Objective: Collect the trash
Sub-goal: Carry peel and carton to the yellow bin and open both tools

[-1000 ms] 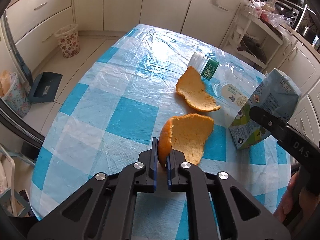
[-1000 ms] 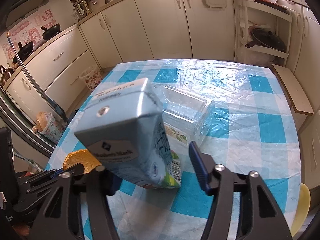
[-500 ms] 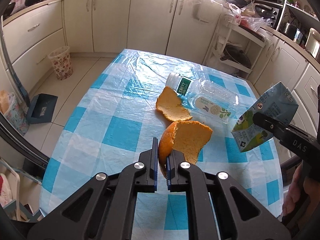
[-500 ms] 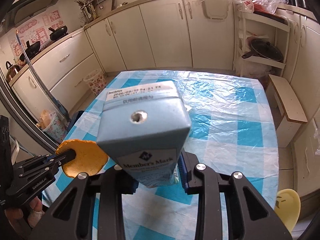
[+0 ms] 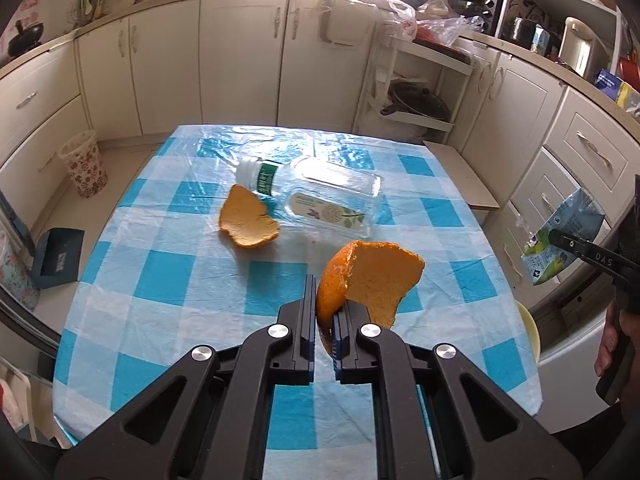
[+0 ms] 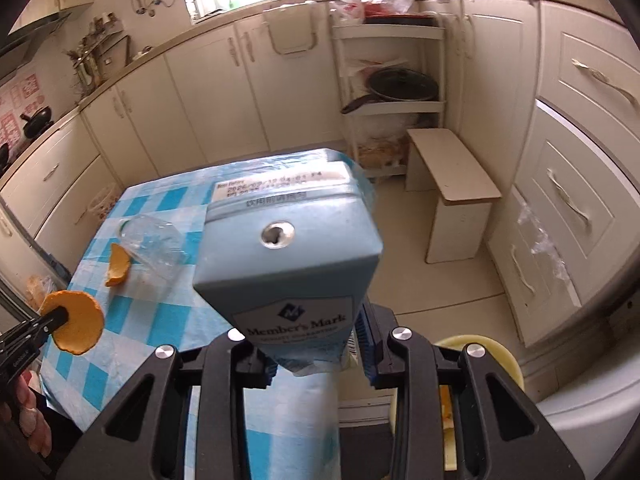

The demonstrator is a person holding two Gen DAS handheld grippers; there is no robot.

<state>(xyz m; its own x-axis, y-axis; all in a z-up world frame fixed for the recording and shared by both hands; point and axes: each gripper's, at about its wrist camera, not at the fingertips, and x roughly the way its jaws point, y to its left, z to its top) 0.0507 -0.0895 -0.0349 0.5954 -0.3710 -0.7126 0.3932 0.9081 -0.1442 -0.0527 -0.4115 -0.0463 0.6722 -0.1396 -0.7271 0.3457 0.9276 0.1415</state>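
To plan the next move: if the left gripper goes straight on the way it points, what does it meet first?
Probably the checked tablecloth just ahead of the left gripper and its orange peel; the plastic bottle lies farther on. Depth is uncertain.

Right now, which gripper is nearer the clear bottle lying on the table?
Left. The left gripper, holding orange peel, hangs over the table near the clear bottle; the right gripper, holding the carton, is beyond the table edge.

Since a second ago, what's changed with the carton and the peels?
The right claw carried the carton off the table toward the floor side. The left claw lifted its peel. Both grips unchanged; second peel and bottle stayed.
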